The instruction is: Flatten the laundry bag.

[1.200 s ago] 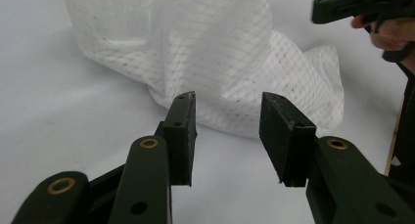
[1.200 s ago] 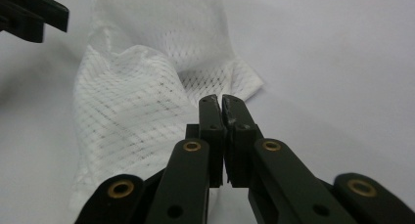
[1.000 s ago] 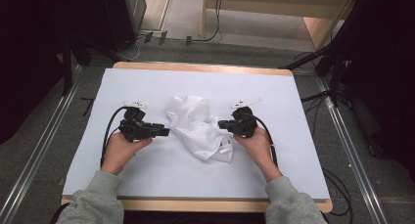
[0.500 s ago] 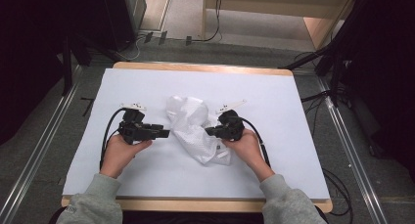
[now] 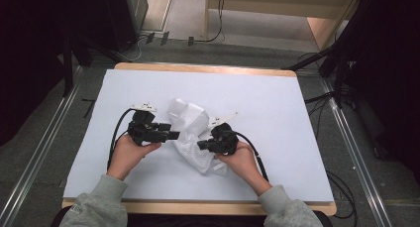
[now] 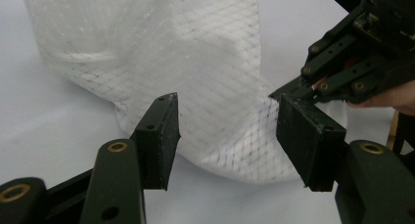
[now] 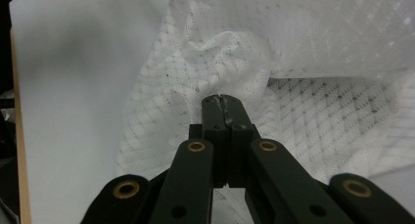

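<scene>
A crumpled white mesh cloth (image 5: 190, 120) lies mid-table on the white sheet (image 5: 277, 103). My left gripper (image 5: 174, 135) points right at the cloth's left side. In the left gripper view its jaws (image 6: 227, 111) stand apart and have just been opening. The mesh (image 6: 195, 53) lies between and beyond them, and no pad presses on it. My right gripper (image 5: 200, 144) points left over the cloth's lower right part. Its jaws (image 7: 222, 100) are pressed together, with a thin edge of the mesh (image 7: 313, 43) pinched at the tips. The left gripper view shows that tip (image 6: 293, 89) meeting the cloth's edge.
The white sheet covers a wooden table whose far edge (image 5: 198, 67) and near edge (image 5: 297, 207) show. Metal rails (image 5: 44, 152) run along both sides on the floor. Cables (image 5: 257, 152) trail from both grippers toward the person.
My right gripper has moved left toward the left gripper, bringing the cloth's right side with it. My left gripper stayed in place.
</scene>
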`<control>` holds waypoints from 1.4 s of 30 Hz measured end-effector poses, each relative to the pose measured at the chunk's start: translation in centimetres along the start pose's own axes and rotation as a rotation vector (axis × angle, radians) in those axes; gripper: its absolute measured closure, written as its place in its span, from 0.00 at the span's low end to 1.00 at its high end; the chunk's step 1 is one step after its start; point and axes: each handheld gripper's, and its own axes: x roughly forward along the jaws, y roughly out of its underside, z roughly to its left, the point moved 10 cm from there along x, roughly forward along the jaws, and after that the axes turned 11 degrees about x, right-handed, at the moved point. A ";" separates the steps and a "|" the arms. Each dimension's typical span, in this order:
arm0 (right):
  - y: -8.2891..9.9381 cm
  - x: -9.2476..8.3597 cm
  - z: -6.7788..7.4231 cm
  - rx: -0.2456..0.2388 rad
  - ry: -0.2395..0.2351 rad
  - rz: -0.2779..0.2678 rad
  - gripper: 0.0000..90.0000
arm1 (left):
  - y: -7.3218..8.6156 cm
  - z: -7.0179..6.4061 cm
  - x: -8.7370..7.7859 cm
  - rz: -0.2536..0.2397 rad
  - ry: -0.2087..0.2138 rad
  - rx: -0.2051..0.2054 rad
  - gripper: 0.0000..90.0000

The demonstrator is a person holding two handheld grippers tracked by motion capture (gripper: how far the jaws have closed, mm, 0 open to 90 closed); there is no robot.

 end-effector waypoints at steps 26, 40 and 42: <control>-0.7 -3.3 -2.3 0.017 0.090 -0.097 1.00 | 2.6 2.0 -0.6 0.036 -0.012 -0.059 1.00; -2.6 -2.8 -8.6 0.100 0.212 -0.129 0.82 | 4.3 3.6 -1.0 0.025 -0.012 -0.113 1.00; -2.9 -2.3 -9.5 0.110 0.235 -0.120 0.76 | 4.5 3.8 -1.1 0.027 -0.012 -0.117 1.00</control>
